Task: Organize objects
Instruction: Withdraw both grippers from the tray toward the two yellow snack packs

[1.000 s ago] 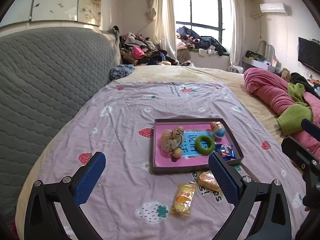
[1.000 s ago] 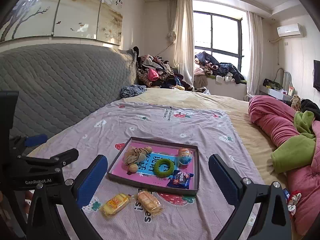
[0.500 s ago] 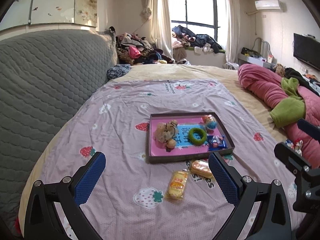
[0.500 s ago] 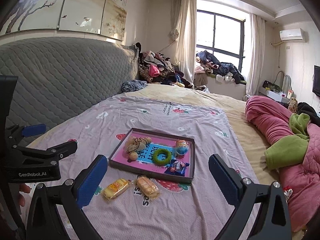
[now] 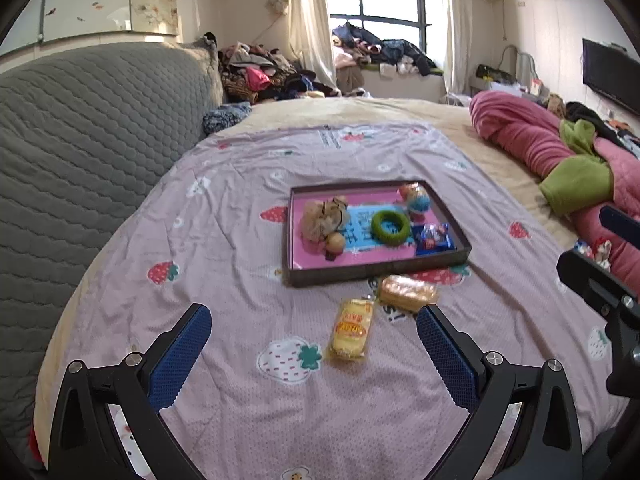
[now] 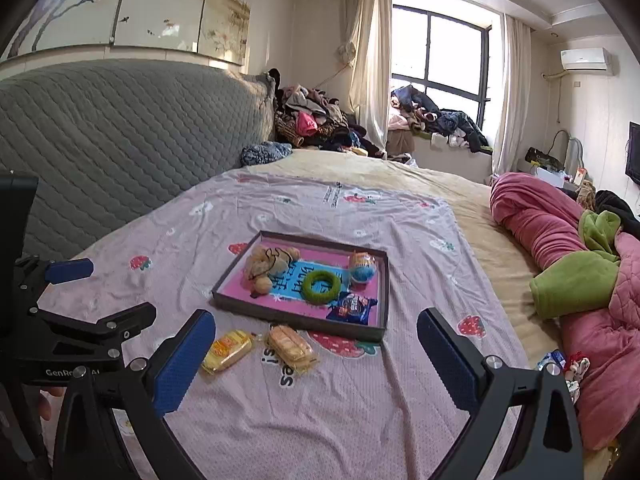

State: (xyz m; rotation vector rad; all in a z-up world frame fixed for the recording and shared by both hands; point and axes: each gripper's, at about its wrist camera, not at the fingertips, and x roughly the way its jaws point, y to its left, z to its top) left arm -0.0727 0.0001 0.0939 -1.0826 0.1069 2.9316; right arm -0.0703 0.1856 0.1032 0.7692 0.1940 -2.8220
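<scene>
A dark-rimmed tray [image 5: 376, 270] [image 6: 296, 318] with a pink floor lies mid-bed on the strawberry sheet. Inside it are a beige plush toy [image 5: 322, 220] [image 6: 268, 266], a green ring [image 5: 390, 227] [image 6: 320, 286], a colourful egg toy [image 5: 416, 200] [image 6: 362, 266] and a blue snack packet [image 5: 434, 238] [image 6: 352, 308]. In front of the tray lie a yellow snack pack [image 5: 352, 328] [image 6: 228, 350] and an orange-brown cake pack [image 5: 408, 291] [image 6: 290, 344]. My left gripper [image 5: 314, 344] is open above the sheet, near the yellow pack. My right gripper [image 6: 316, 350] is open and empty, short of both packs.
A grey quilted headboard [image 5: 80, 128] rises at the left. A rolled pink and green quilt [image 5: 560, 160] [image 6: 568, 256] lies at the right. Clothes [image 6: 312, 124] are piled near the window at the far end. The other gripper's frame [image 6: 60, 320] stands at the left of the right wrist view.
Both grippers have drawn back from the tray and tilted down a little, so the tray and the two packs sit farther off. Both stay open.
</scene>
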